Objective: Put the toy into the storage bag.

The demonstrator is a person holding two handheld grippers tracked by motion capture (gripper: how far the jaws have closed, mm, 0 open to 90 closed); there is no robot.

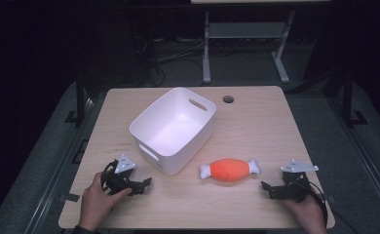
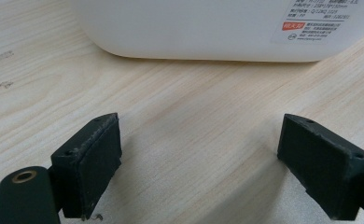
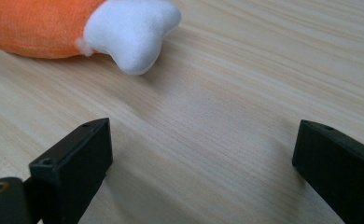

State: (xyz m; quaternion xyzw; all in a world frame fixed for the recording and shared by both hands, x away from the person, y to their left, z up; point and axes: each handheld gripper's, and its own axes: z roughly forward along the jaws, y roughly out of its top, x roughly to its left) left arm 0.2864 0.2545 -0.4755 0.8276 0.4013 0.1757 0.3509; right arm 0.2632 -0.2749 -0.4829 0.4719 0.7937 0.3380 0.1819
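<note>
Since nothing is held yet, step in hand: likely reaching for the toy to lift it.

Toy: orange plush toy (image 1: 230, 170) with white ends, lying flat on the table (image 1: 256, 122), near the front edge, just right of the white bin (image 1: 173, 127).

Right gripper (image 1: 271, 189): wide open, nothing between the jaws, resting to the right of the toy and apart from it.

Left gripper (image 1: 145, 184): wide open too, empty, near the front left corner of the bin.

Good way in: slide left toward the white end (image 3: 131, 32), or go for the fat orange middle for a firmer hold.

Good squeeze: slow and soft, since plush squashes and can slip.

Good lift: straight up, high enough to pass over the bin's rim.

Hard to see: most of the toy cut off in the right gripper view.

Also cut off: top of the bin in the left gripper view.

Too small: words on the bin's label (image 2: 315, 21).

Dark: room past the far edge of the table.
</note>
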